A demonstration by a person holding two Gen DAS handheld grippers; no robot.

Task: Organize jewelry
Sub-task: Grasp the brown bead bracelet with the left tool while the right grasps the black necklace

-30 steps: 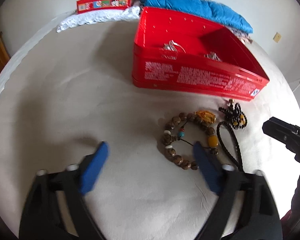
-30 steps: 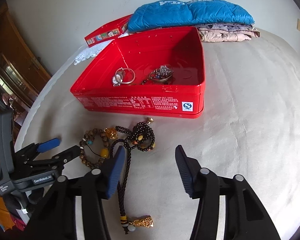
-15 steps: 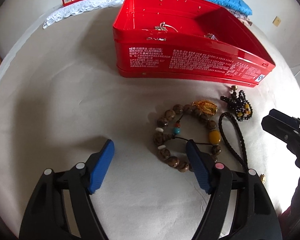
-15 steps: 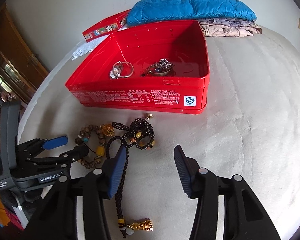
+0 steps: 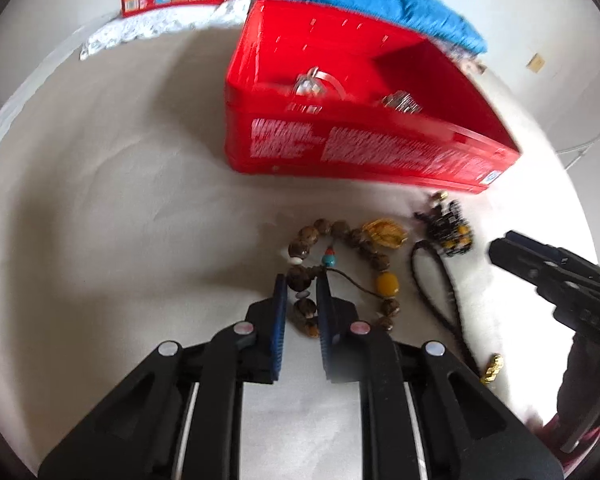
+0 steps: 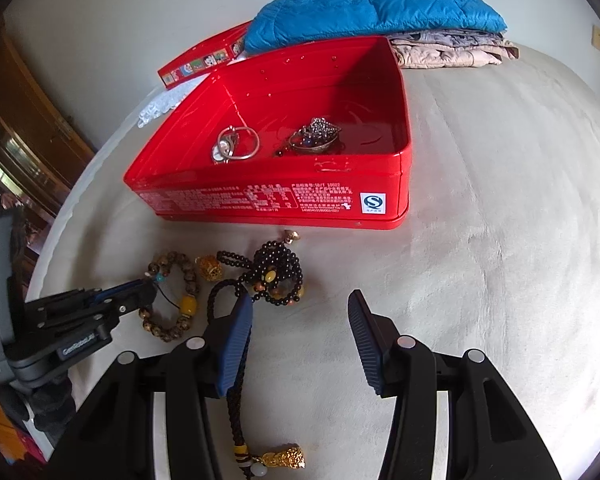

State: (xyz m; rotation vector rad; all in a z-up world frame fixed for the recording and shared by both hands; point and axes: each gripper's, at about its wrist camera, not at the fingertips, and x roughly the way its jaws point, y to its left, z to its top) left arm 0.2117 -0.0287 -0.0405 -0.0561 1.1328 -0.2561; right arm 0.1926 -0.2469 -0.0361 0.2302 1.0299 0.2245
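On my left wrist view, the left gripper (image 5: 302, 286) has its ribbed blue fingers (image 5: 279, 312) drawn narrow around the near side of the wooden bead bracelet (image 5: 342, 236), pinching a few of its round, mottled brown beads. The bracelet lies in a loop on the bed (image 5: 120, 200), a pale, softly wrinkled cloth surface; it carries a smooth amber bead and a small turquoise one. Just right of it sits a lumpy gold charm (image 5: 384, 232), then a black braided cord (image 5: 436, 280) and a heap of glossy black beads (image 6: 278, 276), all close together in front of the red tin (image 6: 280, 200). The tin is shallow, shiny and rectangular with white print on its wall; inside I see silver rings (image 6: 236, 144) and a sparkly metal bangle (image 6: 316, 138). Behind it lie a flat red lid (image 6: 204, 58), white lace, and a quilted blue jacket (image 6: 372, 12) on folded beige cloth. My right gripper (image 6: 300, 308) hangs wide open with nothing between its fingers, the braided cord running under its left finger to a gold tassel charm (image 6: 284, 456).
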